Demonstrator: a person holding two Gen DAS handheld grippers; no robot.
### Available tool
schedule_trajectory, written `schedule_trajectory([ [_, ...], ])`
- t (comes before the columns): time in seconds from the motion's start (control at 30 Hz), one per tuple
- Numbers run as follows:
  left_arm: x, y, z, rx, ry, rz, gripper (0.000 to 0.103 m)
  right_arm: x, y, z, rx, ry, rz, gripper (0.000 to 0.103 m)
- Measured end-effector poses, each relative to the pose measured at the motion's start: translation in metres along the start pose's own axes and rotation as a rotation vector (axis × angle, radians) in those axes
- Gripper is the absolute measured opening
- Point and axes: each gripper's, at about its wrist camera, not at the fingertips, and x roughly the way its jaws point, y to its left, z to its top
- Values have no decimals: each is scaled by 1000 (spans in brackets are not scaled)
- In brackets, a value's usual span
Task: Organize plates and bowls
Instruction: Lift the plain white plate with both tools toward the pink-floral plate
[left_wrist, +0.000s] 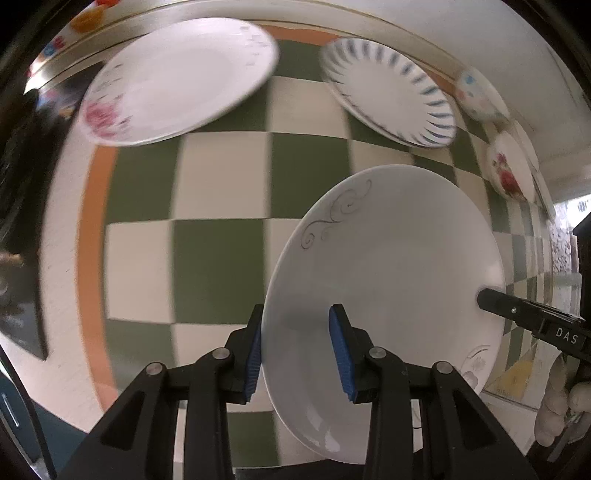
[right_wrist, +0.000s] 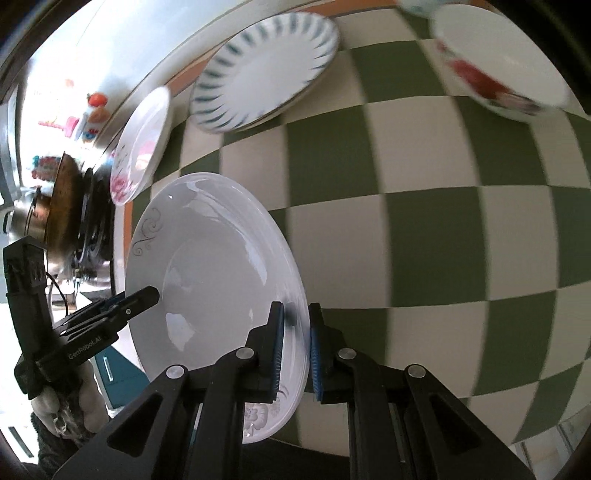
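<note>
A white plate with grey scrollwork is held above the checkered table, gripped from two sides. My left gripper straddles its near rim, one blue pad on each side, with a wide gap. My right gripper is shut on the opposite rim of the same plate. The right gripper also shows in the left wrist view, the left gripper in the right wrist view. On the table lie a pink-flowered plate, a blue-striped plate and two flowered bowls.
The table has a green and cream checkered cloth with an orange border. A dark pan and pot stand beyond the table's left edge in the right wrist view. A red-flowered bowl sits at the far right.
</note>
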Motion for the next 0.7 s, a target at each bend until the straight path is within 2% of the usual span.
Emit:
schedule_trajectory([
  [0.27, 20, -44, 15, 73, 26, -1, 31, -14, -50, -1, 74, -25, -10, 15],
  [0.43, 30, -51, 16, 83, 44, 2, 31, -19, -82, 2, 98, -24, -2, 15],
  [0.7, 44, -54, 26, 74, 70, 19, 31, -12, -95, 10, 99, -11, -6, 15],
])
